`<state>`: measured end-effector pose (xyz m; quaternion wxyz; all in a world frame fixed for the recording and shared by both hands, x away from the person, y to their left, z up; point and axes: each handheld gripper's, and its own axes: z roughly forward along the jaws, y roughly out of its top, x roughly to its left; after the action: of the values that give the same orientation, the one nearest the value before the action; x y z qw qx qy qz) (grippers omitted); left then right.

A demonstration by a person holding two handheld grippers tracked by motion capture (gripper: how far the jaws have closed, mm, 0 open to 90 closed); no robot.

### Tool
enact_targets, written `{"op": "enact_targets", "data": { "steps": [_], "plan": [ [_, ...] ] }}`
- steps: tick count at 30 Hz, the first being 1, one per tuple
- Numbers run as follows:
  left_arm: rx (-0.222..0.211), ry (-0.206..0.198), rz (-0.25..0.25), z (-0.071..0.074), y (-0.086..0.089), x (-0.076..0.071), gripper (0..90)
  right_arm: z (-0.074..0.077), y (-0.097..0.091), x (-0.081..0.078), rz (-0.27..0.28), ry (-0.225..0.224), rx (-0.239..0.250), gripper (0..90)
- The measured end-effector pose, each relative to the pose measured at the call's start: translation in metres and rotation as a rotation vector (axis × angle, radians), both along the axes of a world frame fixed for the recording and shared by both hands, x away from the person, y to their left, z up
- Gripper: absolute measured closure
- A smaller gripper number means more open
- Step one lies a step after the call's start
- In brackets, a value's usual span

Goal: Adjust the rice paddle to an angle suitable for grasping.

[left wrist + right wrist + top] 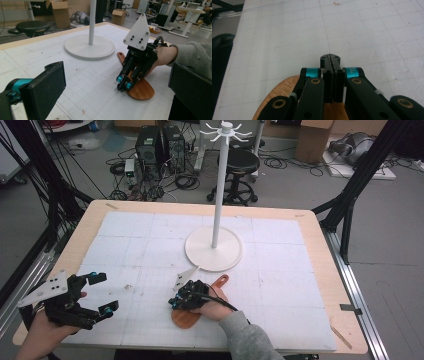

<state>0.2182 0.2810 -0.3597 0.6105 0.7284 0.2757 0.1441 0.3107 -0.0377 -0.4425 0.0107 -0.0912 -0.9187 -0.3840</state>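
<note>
Right tool (175, 303) clenched, jaws pressed flat together over the wooden paddle (186, 319), near centre on the table (280, 285), apparently pinning it down. Left tool (102, 292) released at near left, jaws wide, seemingly waiting. White stand (215, 247) just beyond.

From the left gripper's (112, 92) own camera, its two black jaws stand wide apart at seven and four o'clock with bare gridded table mat (82, 82) between them and nothing held. Towards two o'clock of centre the right gripper (125, 85), held in a hand (163, 56) with a grey sleeve (195, 57), points down with its jaws together, their tips at the edge of a brown wooden board (141, 91) lying flat on the mat. At eleven o'clock a white stand (91, 47) rises from its round base, just beside the board's narrow handle end.
</note>
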Motion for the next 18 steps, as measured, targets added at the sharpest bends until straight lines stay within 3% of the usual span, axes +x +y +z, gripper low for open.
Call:
{"op": "enact_targets", "data": {
  "steps": [3, 6, 18],
  "plan": [
    [0.001, 0.002, -0.001, 0.000, 0.000, 0.001, 1.8, 0.002, -0.003, -0.007, -0.001, -0.031, -0.019, 89.2],
    [-0.005, 0.004, 0.000, -0.001, 0.000, 0.002, 1.8, 0.002, -0.006, -0.011, -0.008, -0.034, -0.023, 89.2],
    [0.002, 0.011, -0.023, -0.002, -0.008, 0.009, 1.8, 0.002, -0.044, -0.026, 0.019, -0.008, -0.025, 89.2]
  ]
}}
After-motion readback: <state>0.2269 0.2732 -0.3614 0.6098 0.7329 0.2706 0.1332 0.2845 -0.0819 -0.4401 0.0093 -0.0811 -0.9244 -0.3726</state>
